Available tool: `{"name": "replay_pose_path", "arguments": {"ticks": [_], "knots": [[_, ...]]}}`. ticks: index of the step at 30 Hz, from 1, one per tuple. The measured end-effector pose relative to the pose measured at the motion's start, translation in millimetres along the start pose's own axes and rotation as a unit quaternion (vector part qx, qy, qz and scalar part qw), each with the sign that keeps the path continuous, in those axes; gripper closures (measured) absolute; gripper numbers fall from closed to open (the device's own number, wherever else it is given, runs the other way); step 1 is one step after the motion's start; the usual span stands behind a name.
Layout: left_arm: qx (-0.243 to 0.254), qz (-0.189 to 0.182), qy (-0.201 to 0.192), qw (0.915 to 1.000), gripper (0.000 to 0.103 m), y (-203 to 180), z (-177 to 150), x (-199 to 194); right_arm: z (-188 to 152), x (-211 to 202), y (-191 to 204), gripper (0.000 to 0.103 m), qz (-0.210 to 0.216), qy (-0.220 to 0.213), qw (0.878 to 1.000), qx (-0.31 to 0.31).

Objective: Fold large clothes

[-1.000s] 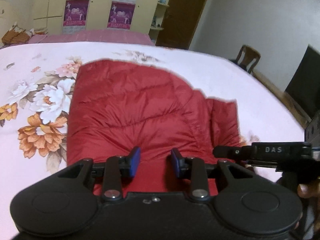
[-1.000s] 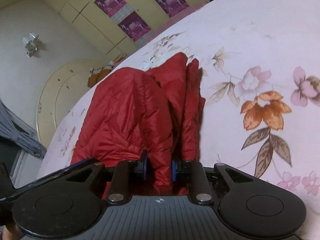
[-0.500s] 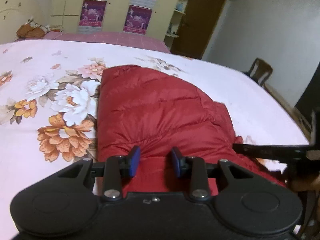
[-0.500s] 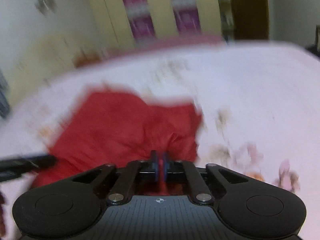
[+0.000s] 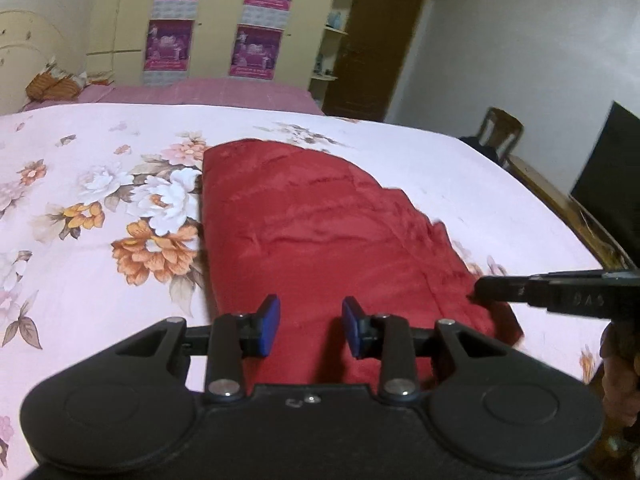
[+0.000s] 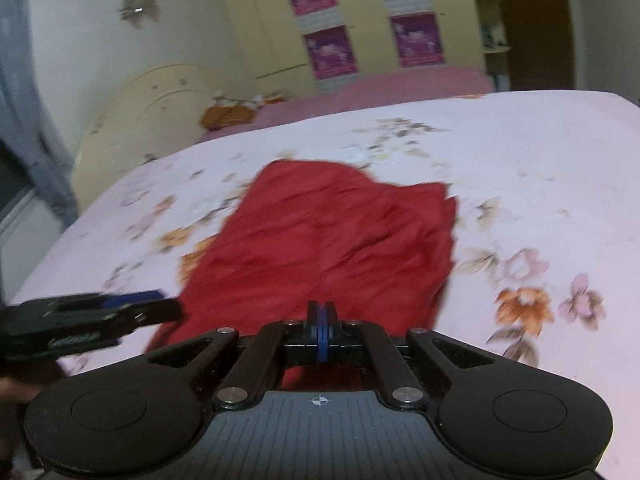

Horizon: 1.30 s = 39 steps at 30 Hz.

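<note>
Since a second ago the right gripper (image 6: 320, 330) has let a fold of the red padded jacket (image 5: 320, 240) slip out of its jaws, rolled level and drawn up and back from it; its blue pads now meet with nothing between them. The left gripper (image 5: 309, 330) has also pulled back a little, so more of the floral bedsheet (image 5: 100, 200) shows around the garment.

The jacket lies folded on the bed, roughly in the middle of the sheet, with a straight edge on its left side beside the large white and orange printed flowers. In the right wrist view its right side ends in a bunched, layered edge, though that picture is blurred.

The left gripper's jaws stand narrowly apart above the near hem of the jacket, and nothing is clamped between them. Whether the pads touch the cloth cannot be told.

Each gripper shows at the edge of the other's view, and a hand (image 5: 618, 368) grips the right one's handle at the right edge of the left wrist view.

Behind the bed stand a yellow wardrobe (image 5: 120, 20) with purple posters, a brown door (image 5: 380, 40) and a wooden chair (image 5: 502, 130).
</note>
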<state>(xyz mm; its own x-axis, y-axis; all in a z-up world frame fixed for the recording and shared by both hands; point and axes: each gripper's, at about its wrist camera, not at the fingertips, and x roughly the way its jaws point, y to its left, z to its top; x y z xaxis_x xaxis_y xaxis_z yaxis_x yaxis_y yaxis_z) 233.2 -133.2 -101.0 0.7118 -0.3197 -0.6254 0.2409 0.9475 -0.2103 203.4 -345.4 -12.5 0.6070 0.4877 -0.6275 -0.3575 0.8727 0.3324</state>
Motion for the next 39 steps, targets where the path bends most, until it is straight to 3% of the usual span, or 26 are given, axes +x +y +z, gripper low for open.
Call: {"name": "replay_pose_path", "arguments": {"ticks": [3,6,10,13,16,20,23,28,34,39], "knots": [[0.019,-0.007,0.020,0.9996,0.071,-5.0,-13.5,10.3,-19.8,14.5,5.4,0.103,-0.018,0.025,0.999,-0.024],[0.033,-0.014,0.036,0.9987,0.070,-2.1,-24.4,24.0,-37.8,42.9,2.3,0.103,-0.064,0.061,0.996,-0.034],[0.031,-0.037,0.044,0.9979,0.072,7.9,-15.1,18.2,-39.5,62.5,3.4,0.103,-0.084,0.074,0.993,-0.024],[0.032,-0.038,0.000,0.9988,0.064,24.1,4.5,-3.6,-18.6,34.1,8.2,0.103,-0.086,0.013,0.996,0.002],[0.026,-0.038,-0.020,0.9987,0.064,43.7,29.7,-0.1,6.6,19.7,3.8,0.103,-0.104,-0.048,0.993,0.017],[0.023,-0.042,-0.030,0.9984,0.064,57.8,60.9,29.6,37.1,38.6,-10.2,0.103,-0.131,-0.072,0.988,0.028],[0.031,-0.045,-0.032,0.9980,0.064,53.7,77.6,58.3,57.1,65.1,-16.5,0.103,-0.120,-0.065,0.991,0.016],[0.049,-0.036,-0.004,0.9981,0.064,34.0,91.8,110.5,77.6,125.2,-30.7,0.103,-0.079,-0.040,0.996,-0.017],[0.038,0.004,0.029,0.9989,0.062,31.9,90.1,157.5,68.4,183.4,-62.9,0.103,-0.091,0.009,0.996,-0.001],[0.042,0.019,0.041,0.9981,0.062,30.6,89.3,165.3,66.5,198.0,-83.9,0.103,-0.085,0.012,0.996,0.015]]}}
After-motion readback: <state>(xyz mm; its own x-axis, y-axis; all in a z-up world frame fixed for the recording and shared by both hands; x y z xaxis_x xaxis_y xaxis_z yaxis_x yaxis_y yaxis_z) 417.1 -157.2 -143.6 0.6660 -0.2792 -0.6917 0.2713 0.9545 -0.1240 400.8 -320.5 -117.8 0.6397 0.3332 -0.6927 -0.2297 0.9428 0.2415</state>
